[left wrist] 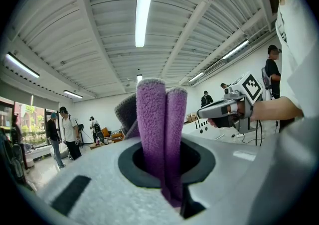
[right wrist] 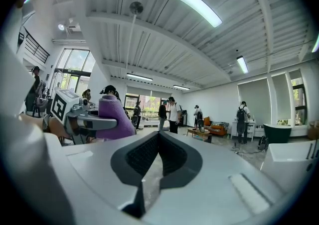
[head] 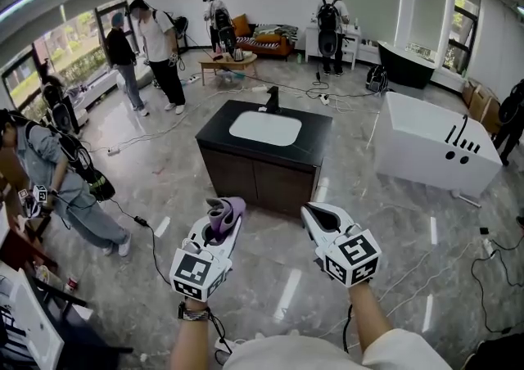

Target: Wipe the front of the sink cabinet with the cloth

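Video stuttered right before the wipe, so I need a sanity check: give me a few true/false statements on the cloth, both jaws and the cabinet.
1. The left gripper has its jaws closed on the purple cloth. True.
2. The right gripper carries a sponge. False: its jaws are together on nothing.
3. The cloth is pressed against the sink cabinet front. False: both grippers are held short of it, with floor showing between.
4. A white basin sits in the cabinet's dark top. True.

bright ceiling tubes, fisheye edges, sharp
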A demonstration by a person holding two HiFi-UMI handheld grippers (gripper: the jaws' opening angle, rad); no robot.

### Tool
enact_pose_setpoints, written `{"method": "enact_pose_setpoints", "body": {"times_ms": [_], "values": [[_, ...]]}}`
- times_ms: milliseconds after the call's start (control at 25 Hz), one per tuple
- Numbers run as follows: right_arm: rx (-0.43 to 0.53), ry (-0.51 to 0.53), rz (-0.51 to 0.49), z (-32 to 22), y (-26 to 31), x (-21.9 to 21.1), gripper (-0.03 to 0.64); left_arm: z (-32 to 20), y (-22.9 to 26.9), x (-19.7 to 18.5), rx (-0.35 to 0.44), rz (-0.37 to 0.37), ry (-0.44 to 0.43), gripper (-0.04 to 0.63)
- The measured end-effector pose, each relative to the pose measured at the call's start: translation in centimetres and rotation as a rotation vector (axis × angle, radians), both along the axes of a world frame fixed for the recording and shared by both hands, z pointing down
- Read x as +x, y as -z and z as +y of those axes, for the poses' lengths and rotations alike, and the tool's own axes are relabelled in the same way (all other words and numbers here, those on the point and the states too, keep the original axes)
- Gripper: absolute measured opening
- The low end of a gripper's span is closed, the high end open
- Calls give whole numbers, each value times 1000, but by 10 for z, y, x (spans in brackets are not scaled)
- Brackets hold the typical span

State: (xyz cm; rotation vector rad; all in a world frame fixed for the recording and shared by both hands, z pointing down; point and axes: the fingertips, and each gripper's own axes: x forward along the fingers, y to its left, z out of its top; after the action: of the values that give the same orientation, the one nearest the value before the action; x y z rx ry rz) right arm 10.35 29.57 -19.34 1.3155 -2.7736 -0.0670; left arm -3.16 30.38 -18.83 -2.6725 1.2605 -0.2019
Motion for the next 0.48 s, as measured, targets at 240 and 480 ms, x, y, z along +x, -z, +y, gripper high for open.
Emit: {"method": "enact_pose_setpoints", "body": {"times_ms": [240, 480], "values": [[11, 3, 9, -8, 1, 17, 5, -9, -1, 14, -11, -7, 4, 48], [21, 37, 47, -9, -9, 33, 5, -11, -7, 36, -13, -20, 16, 48]]}}
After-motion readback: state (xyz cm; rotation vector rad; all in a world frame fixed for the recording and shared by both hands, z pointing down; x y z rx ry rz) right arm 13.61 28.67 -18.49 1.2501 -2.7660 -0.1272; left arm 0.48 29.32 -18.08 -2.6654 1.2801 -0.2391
